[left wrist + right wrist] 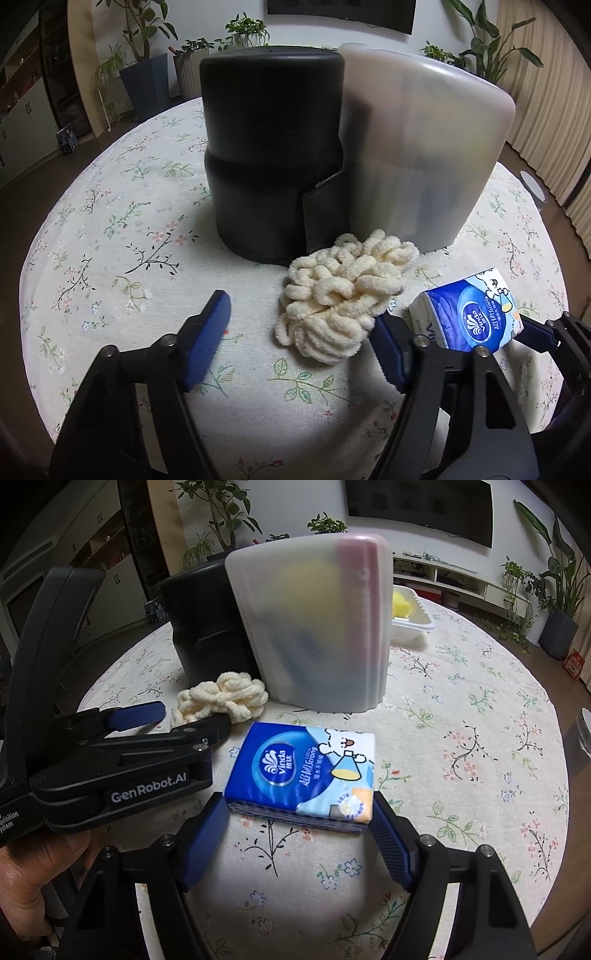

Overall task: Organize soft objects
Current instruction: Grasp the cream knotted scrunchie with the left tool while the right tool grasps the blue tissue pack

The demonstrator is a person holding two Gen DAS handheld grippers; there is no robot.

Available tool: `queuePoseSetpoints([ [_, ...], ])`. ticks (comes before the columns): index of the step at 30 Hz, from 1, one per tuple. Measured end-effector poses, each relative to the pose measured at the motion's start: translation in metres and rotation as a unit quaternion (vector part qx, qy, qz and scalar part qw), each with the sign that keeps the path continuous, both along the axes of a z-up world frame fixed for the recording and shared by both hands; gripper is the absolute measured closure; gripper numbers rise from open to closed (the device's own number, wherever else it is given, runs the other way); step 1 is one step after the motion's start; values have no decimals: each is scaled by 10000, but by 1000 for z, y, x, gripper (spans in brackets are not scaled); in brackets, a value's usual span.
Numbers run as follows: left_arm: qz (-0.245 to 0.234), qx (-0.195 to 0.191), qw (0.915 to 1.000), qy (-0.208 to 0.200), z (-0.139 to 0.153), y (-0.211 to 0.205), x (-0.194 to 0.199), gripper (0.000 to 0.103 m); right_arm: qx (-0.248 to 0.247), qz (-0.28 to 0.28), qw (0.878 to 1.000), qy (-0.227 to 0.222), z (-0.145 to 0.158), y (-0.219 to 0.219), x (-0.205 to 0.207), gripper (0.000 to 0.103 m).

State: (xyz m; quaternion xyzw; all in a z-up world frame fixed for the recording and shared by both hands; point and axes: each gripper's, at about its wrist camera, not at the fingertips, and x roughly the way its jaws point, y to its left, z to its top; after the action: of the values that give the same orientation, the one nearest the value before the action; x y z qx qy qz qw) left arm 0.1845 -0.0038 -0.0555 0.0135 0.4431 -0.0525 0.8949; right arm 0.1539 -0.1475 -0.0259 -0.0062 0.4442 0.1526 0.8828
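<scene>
**Both grippers down at soft items, neither lifted**

My left gripper [299, 325]: jaws part open. Cream fluffy chenille yarn bundle [341, 291] sits btwn the tips, nearer the right finger, which looks to be touching its edge; left finger apart from it. Not clamped, bundle lies on the floral-print tablecloth [129, 236]. Just beyond it: black cylindrical bin [269, 155], w/ frosted translucent plastic container [424, 147] touching its right side.

My right gripper [299, 812]: jaws part open, straddling the near end of the blue-white plastic-wrapped Vinda tissue pack [301, 775]. Blue pads are at both its sides; can't tell if they press. Pack lies flat on cloth. Left gripper is close on the left of my right one. White tray w/ yellow item [410, 616] is far ahead-right, behind the container.
</scene>
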Motion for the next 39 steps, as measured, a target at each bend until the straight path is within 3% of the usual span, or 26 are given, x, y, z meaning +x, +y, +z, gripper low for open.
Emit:
queuePoseSetpoints([
  [16, -112, -30, 9999, -40, 3, -5, -3, 71, -3, 3, 10000, -7, 0, 0, -1, 26],
  [22, -96, -210, 9997, -42, 3, 2, -4, 79, 13, -7, 10000, -8, 1, -2, -2, 26],
  [39, -92, -363, 9992, -113, 8, 8, -16, 82, 127, -71, 9999, -80, 5, -10, -7, 26],
])
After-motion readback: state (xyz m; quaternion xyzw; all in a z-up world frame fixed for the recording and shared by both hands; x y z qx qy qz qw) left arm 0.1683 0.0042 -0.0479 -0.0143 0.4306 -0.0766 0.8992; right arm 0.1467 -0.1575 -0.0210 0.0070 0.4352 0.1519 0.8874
